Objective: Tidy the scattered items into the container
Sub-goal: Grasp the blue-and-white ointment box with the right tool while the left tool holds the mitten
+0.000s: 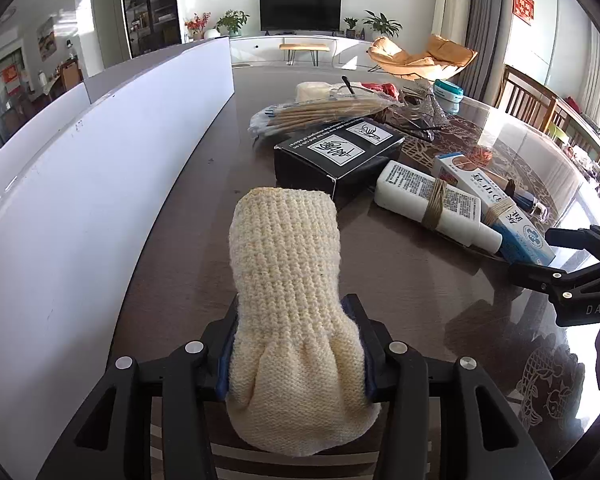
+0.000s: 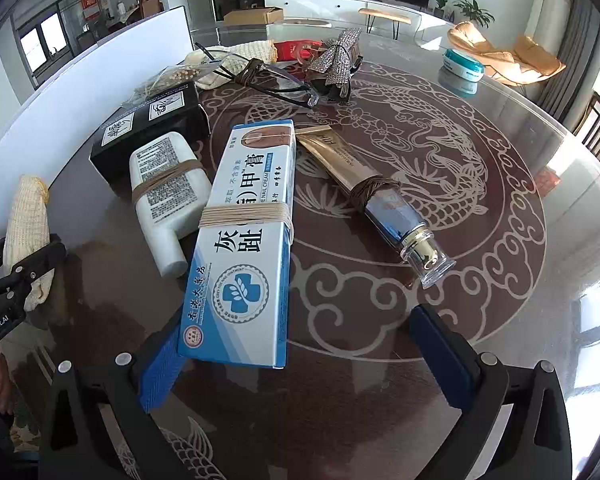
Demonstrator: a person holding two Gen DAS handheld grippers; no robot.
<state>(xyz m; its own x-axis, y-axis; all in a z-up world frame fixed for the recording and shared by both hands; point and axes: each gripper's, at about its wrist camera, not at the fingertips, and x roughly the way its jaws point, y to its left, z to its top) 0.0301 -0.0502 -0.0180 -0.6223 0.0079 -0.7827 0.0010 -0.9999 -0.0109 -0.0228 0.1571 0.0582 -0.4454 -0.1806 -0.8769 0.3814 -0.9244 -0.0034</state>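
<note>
Left wrist view: the left hand-held gripper point(image 1: 300, 344) squeezes the knitted mitt point(image 1: 288, 264) beside the white container wall point(image 1: 112, 152), ready to drop it in; the right hand-held gripper point(image 2: 300, 344) gapes around the blue box point(image 2: 244, 240).

Knitted mitts I count: 2 point(image 1: 286, 280) point(image 2: 252, 56)
Boxes: 2, black point(image 2: 148, 124), blue-white point(image 2: 244, 240)
White bottle: 1 point(image 2: 168, 196)
Gold-blue tube: 1 point(image 2: 380, 200)
Eyeglasses: 1 point(image 2: 272, 80)
Round tin: 1 point(image 2: 462, 65)
</note>
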